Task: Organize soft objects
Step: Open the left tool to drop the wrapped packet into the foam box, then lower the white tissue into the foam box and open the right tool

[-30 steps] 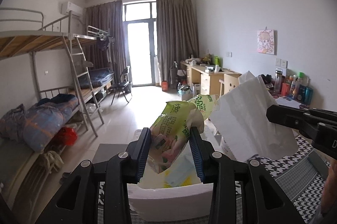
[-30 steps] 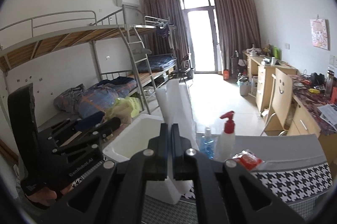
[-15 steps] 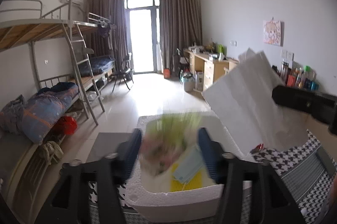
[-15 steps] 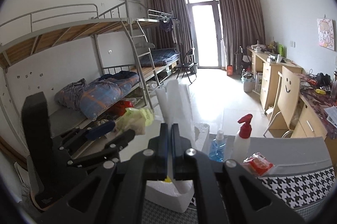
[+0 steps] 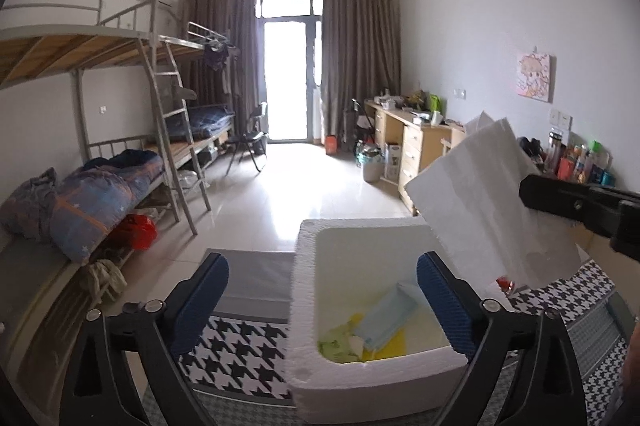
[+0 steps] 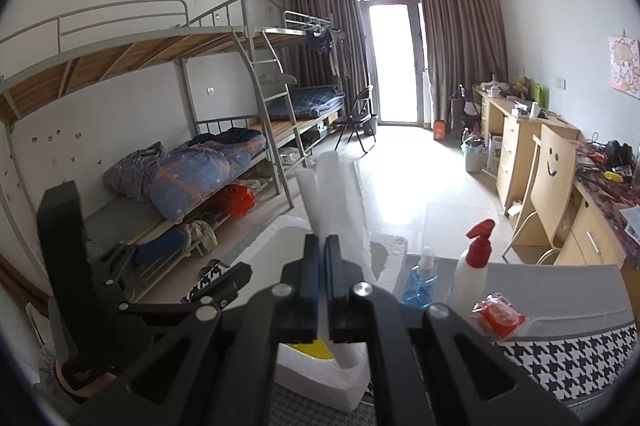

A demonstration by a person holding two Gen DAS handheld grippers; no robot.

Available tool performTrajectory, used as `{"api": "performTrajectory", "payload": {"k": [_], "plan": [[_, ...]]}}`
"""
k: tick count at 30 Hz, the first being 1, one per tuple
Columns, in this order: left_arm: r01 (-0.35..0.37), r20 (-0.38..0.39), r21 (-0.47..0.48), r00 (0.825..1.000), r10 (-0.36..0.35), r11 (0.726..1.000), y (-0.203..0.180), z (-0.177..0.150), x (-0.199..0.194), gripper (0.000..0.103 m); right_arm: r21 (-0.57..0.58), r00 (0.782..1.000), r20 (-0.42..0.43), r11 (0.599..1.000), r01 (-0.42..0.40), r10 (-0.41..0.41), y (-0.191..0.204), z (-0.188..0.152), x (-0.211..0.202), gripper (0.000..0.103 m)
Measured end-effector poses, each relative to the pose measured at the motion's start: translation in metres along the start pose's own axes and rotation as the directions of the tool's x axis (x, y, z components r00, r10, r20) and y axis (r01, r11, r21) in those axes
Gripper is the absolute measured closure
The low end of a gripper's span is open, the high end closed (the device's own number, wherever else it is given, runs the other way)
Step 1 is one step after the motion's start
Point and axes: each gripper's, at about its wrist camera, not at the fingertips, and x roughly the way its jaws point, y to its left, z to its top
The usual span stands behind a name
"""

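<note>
Dropped from the left claw (image 5: 322,300), whose jaws are opening empty, the green packet (image 5: 334,344) is now lying in the foam box (image 5: 304,306). Right claw (image 6: 322,290) is clamping the white foam lid (image 6: 334,194) over the houndstooth surface (image 5: 236,350), bunk beds (image 6: 168,74) standing at nine o'clock; no writing is reading clearly.

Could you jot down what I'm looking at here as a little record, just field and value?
place: dorm room, bunk beds
surface: houndstooth cloth
container: white foam box, open
in box: blue face mask, green packet, something yellow underneath
lid: white foam lid, held raised beside the box
left gripper: jaws opening, nothing between them
right gripper: shut on the lid
also on table: red-capped spray bottle, blue bottle, red packet
</note>
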Motion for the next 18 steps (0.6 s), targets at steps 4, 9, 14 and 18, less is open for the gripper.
{"api": "performTrajectory", "payload": {"k": [4, 9, 14, 18], "plan": [[-0.021, 0.013, -0.007, 1.000, 0.021, 1.000, 0.006, -0.002, -0.006, 0.001, -0.009, 1.000, -0.015, 1.000, -0.014, 0.014, 0.001, -0.001, 0.009, 0.098], [-0.039, 0.012, -0.017, 0.999, 0.039, 0.999, 0.016, -0.003, -0.008, 0.001, -0.014, 0.999, -0.038, 1.000, -0.027, 0.027, 0.004, -0.002, 0.019, 0.098], [-0.052, 0.006, -0.024, 0.999, 0.052, 0.998, 0.024, -0.006, -0.009, 0.001, -0.031, 0.997, -0.073, 0.999, -0.026, 0.024, 0.010, -0.005, 0.029, 0.098], [-0.060, 0.001, -0.032, 0.998, 0.060, 0.998, 0.029, -0.008, -0.010, 0.001, -0.041, 0.996, -0.093, 0.999, -0.021, 0.017, 0.012, -0.007, 0.038, 0.098]]}}
